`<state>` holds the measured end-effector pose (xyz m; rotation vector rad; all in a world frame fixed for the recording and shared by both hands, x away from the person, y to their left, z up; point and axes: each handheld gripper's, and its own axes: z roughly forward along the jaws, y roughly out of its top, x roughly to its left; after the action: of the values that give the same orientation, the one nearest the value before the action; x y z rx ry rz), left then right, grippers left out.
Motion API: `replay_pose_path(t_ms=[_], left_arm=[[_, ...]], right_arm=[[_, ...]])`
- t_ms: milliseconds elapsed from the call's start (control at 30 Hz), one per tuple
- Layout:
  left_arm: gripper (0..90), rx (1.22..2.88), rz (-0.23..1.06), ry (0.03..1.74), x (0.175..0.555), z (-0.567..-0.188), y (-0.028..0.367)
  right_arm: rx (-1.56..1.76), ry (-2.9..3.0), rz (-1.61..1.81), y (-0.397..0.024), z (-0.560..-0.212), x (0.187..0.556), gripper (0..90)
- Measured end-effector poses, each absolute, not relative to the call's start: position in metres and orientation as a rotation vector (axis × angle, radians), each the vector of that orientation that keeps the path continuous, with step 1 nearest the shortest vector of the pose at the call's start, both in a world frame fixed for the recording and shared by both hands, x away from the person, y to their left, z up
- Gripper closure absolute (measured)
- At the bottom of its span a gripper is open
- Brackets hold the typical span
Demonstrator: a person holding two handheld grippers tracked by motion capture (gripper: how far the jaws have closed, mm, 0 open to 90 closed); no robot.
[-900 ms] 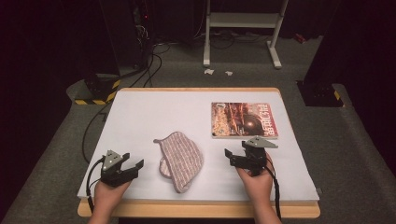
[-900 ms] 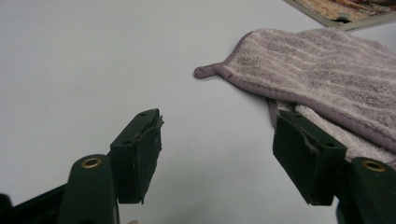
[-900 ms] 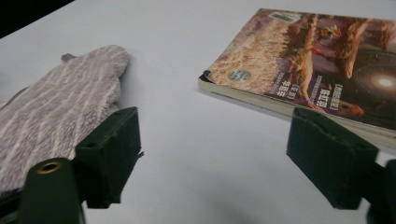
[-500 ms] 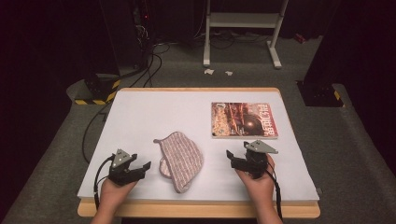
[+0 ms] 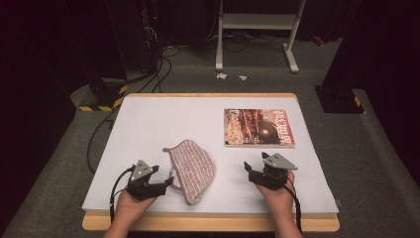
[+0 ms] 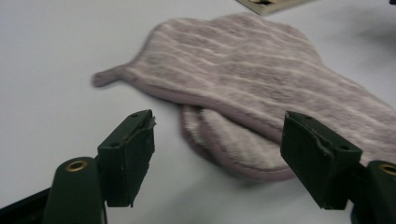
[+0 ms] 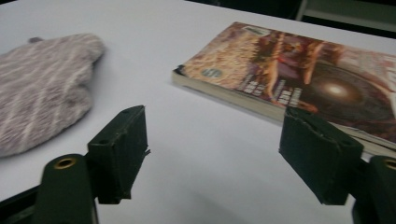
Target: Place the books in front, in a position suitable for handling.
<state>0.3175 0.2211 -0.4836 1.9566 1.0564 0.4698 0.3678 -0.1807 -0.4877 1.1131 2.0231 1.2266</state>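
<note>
A mauve oven mitt (image 5: 190,168) with pale stripes lies flat near the table's front, its cuff toward the front edge. My left gripper (image 5: 167,182) is just left of it, open, with its tips at the mitt's thumb side. In the left gripper view the mitt (image 6: 261,79) lies close ahead and its thumb lobe sits between the open jaws of my left gripper (image 6: 217,158), untouched. My right gripper (image 5: 247,168) is open to the mitt's right. The right gripper view has the open right gripper (image 7: 212,158) over bare table, the mitt (image 7: 42,88) at left and a book (image 7: 299,70) at right.
The book (image 5: 258,127) with a reddish cover lies flat at the back right of the white table (image 5: 163,124). Cables trail from both grippers off the front edge. Beyond the table are a dark floor, cables and a white stand (image 5: 257,34).
My left gripper has slid right, up to the mitt's edge. The right gripper has drifted slightly toward the front edge. Mitt and book have not moved.
</note>
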Motion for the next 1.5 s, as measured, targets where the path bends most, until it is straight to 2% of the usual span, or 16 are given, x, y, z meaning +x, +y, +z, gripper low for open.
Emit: replay_pose_path(t_ms=[267, 533, 700, 800, 867, 967, 1100, 1267, 1300, 1433, 1500], left_arm=[[19.1, 2.060, 0.430, 1.015, 0.327, -0.484, 0.178], [14.9, 2.067, 0.311, 1.060, 0.360, -0.499, 0.163], [13.5, 2.114, 0.314, 1.062, 0.364, -0.499, 0.155], [20.4, 2.128, 0.307, 1.037, 0.362, -0.499, 0.156], [29.5, 2.134, 0.308, 1.011, 0.360, -0.499, 0.156], [49.2, 2.126, 0.279, 0.971, 0.357, -0.499, 0.156], [66.0, 2.118, 0.285, 0.950, 0.354, -0.499, 0.159], [71.5, 2.105, 0.320, 0.934, 0.350, -0.495, 0.168], [71.8, 2.082, 0.394, 0.947, 0.348, -0.492, 0.177], [72.2, 1.994, 0.454, 0.991, 0.347, -0.483, 0.198], [72.3, 1.957, 0.537, 1.035, 0.347, -0.473, 0.222]], right_arm=[[1.174, 2.008, 1.308, -0.187, -0.487, 0.365, 18.0], [1.191, 2.005, 1.335, -0.186, -0.491, 0.368, 18.3], [1.207, 2.006, 1.343, -0.185, -0.492, 0.369, 18.8], [1.214, 2.005, 1.353, -0.184, -0.492, 0.369, 19.3], [1.221, 2.003, 1.362, -0.185, -0.492, 0.368, 19.8], [1.228, 2.002, 1.373, -0.185, -0.492, 0.368, 20.7], [1.221, 2.009, 1.373, -0.186, -0.491, 0.368, 24.7], [1.215, 2.008, 1.369, -0.187, -0.491, 0.367, 24.6], [1.219, 2.008, 1.372, -0.187, -0.492, 0.367, 24.6], [1.233, 2.004, 1.384, -0.190, -0.492, 0.367, 24.6], [1.242, 1.996, 1.387, -0.192, -0.492, 0.367, 24.7]])
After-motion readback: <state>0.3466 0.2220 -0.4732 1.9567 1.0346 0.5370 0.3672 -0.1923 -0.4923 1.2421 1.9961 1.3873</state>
